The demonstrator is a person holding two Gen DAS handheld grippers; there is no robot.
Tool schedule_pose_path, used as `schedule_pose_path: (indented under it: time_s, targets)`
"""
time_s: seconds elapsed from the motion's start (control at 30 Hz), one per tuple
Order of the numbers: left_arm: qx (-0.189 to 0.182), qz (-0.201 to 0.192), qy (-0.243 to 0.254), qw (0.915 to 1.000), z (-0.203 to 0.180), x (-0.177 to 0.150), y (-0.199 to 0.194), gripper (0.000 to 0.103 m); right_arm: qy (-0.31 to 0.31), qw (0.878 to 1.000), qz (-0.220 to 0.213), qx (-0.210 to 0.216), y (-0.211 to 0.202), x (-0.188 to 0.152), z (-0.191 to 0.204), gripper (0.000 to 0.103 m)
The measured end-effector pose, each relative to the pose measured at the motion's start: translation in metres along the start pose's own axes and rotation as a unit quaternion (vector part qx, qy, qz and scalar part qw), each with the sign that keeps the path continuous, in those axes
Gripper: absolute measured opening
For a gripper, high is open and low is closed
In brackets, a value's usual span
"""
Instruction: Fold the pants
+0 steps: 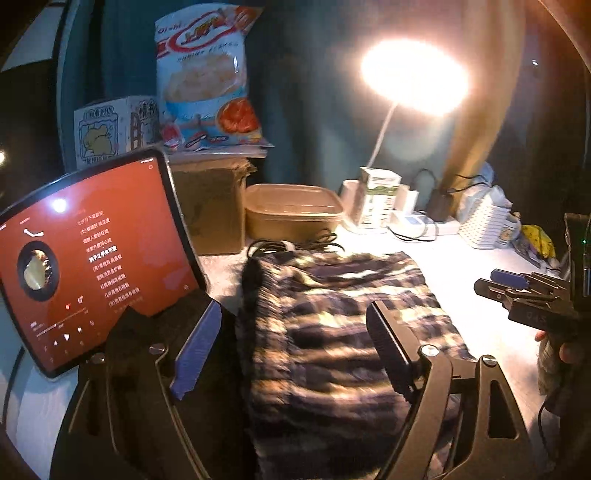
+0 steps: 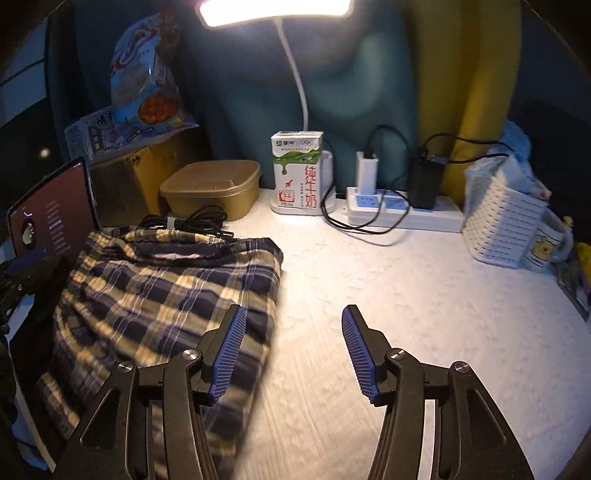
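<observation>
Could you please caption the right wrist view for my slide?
Open right gripper above the white table, beside folded plaid pants, under a desk lamp.

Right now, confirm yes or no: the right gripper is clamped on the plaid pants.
No. The right gripper has open jaws with nothing between them, above the plaid pants edge and the white table.

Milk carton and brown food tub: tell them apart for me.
The milk carton stands tall and narrow, white with green and red print; the food tub sits low and wide, plain brown with a clear lid. Both rest on the white table by the back wall.
</observation>
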State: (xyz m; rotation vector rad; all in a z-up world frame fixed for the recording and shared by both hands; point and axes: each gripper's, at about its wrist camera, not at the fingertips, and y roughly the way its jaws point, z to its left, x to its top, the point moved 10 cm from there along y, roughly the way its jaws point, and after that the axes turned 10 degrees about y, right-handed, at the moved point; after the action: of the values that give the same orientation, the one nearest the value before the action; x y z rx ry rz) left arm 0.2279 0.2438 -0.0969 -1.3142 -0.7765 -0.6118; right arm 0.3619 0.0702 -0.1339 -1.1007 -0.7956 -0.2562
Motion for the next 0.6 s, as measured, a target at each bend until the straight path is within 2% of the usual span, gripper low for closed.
schedule_pose_path:
  time_s: [0.37,0.57,0.6]
  targets:
    - [-0.013,-0.021,0.013,0.9996,-0.048,-0.008,-0.043,0.081,0.005,0.999,-0.029,-0.016,-0.061,-0.024,-0.028,0.059]
    - [-0.01,-0.042,0.027,0.9987,-0.076,-0.009,-0.065,0.081,0.011,0.998,-0.056,-0.03,-0.096,-0.034,-0.048,0.067]
    - [-0.011,-0.047,0.031,0.9984,-0.082,-0.008,-0.069,0.081,0.011,0.998,-0.06,-0.032,-0.102,-0.036,-0.05,0.071]
